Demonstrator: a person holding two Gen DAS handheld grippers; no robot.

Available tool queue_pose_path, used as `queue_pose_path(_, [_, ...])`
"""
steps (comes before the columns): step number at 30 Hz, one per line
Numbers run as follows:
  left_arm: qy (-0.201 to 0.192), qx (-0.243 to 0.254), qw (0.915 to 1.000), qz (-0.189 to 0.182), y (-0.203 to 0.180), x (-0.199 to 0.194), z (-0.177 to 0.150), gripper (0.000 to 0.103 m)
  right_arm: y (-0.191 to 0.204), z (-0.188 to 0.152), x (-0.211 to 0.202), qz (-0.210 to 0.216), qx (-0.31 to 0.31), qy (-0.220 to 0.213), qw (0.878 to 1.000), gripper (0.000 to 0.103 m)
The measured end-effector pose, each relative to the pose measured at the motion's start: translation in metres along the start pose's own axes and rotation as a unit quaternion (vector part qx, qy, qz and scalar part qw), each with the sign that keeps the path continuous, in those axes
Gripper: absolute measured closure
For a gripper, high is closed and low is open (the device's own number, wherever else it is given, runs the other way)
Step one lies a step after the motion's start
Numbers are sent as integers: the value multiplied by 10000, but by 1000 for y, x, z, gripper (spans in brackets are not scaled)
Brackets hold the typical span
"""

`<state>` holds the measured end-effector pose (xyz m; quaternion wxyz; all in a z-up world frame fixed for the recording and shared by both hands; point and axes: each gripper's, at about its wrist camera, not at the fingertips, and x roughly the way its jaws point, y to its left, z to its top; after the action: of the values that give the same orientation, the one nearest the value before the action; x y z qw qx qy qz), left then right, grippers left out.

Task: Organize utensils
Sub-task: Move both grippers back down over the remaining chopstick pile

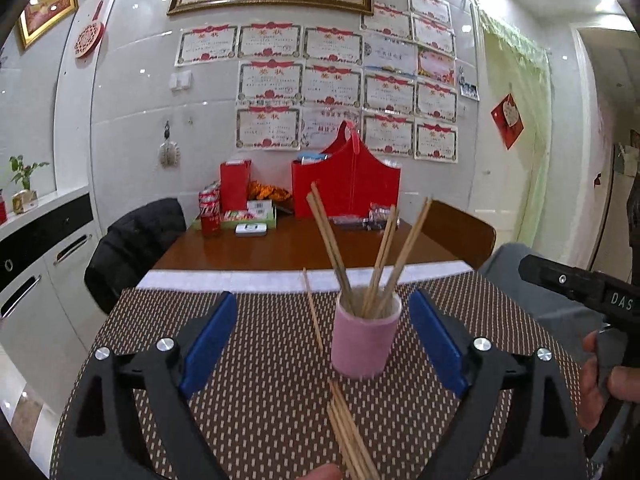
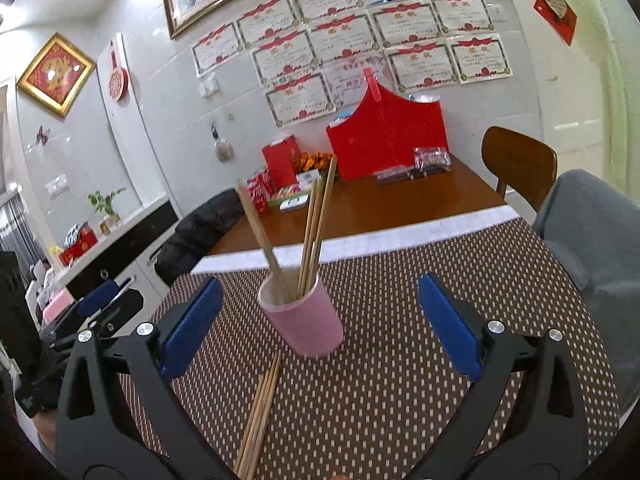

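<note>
Readable text — just two spots

"DAS" in white on right tongs' black body (image 1: 580,284); "奖状" heads wall certificates (image 1: 269,72) — rest too small.

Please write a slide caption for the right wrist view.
Open right hand-held gripper faces pink cylindrical cup holding wooden chopsticks.

White tiled wall (image 1: 132,120) with certificates (image 1: 268,80), wooden table (image 1: 288,244), wooden chair (image 2: 520,164).

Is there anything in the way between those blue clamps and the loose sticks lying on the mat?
Nothing visible blocks them. The bundle of loose wooden chopsticks lies on the brown woven placemat, in front of the pink cylindrical holder, between the open right gripper's fingers.
</note>
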<state>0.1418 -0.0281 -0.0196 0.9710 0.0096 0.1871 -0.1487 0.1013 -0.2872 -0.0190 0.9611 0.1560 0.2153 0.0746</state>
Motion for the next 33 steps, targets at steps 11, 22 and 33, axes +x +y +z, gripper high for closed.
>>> queue_pose_path(11, [456,-172,9987,176,17,-35,-53,16,20,-59,3,-43,-211,926,9955,6])
queue_pose_path(22, [1176,-390,9914,412,37,-26,-115,16,49,-148,73,-234,-948,2444,9648,6])
queue_pose_path(33, [1549,-544,9853,468,47,-15,-145,16,62,-168,99,-557,-1478,2579,9532,6])
